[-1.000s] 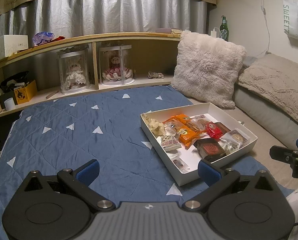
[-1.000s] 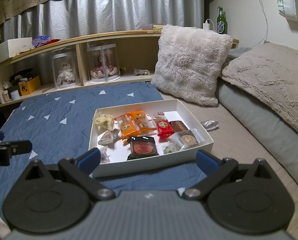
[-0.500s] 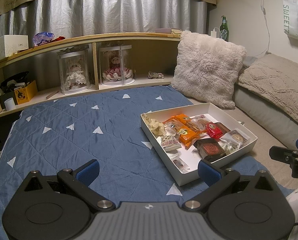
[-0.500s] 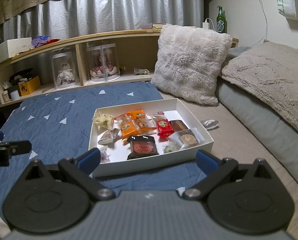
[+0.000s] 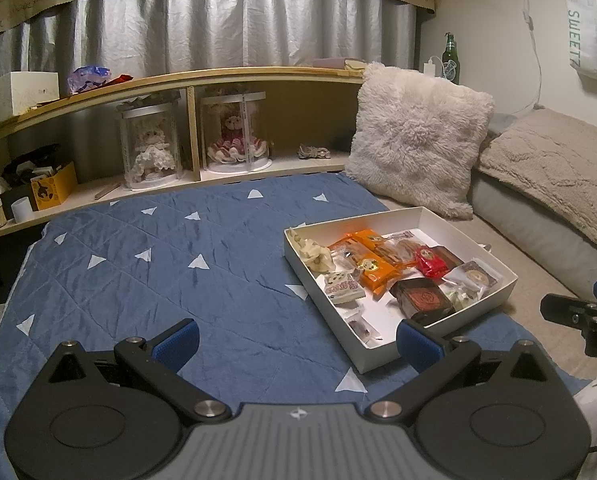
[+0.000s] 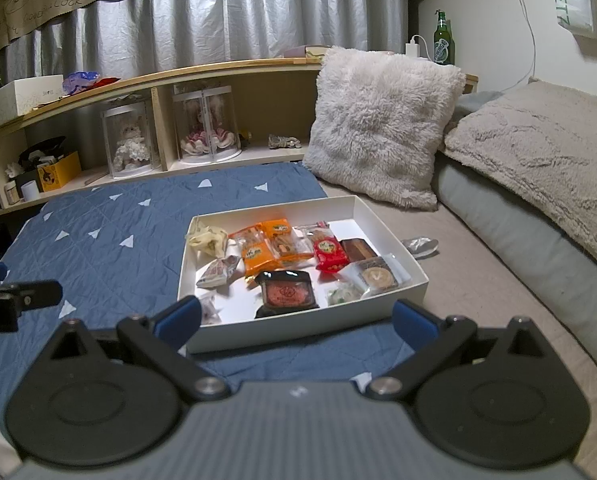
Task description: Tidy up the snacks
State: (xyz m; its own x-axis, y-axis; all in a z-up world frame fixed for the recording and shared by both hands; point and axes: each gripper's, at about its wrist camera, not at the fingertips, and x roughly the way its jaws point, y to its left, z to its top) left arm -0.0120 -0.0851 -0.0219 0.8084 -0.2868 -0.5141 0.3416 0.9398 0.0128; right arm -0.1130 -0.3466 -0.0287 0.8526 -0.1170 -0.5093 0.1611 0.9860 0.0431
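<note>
A white box [image 5: 454, 224] [image 6: 394, 240] sits on the blue quilt [image 5: 178, 264] and holds several wrapped snacks: orange packets [image 6: 258, 254], a red packet [image 6: 329, 251], a dark tray with a reddish cake [image 6: 287, 294] and a pale bundle [image 6: 206, 236]. My left gripper [image 5: 297, 342] is open and empty over the quilt, left of the box's near corner. My right gripper [image 6: 296, 318] is open and empty, just in front of the box's near wall. A silver wrapper [image 6: 420, 245] lies on the beige sheet right of the box.
A fluffy cushion [image 6: 378, 124] leans behind the box. A grey mattress with a beige blanket [image 6: 538, 168] runs along the right. A low wooden shelf [image 5: 178, 80] at the back holds two cased dolls [image 5: 234, 136] and small boxes.
</note>
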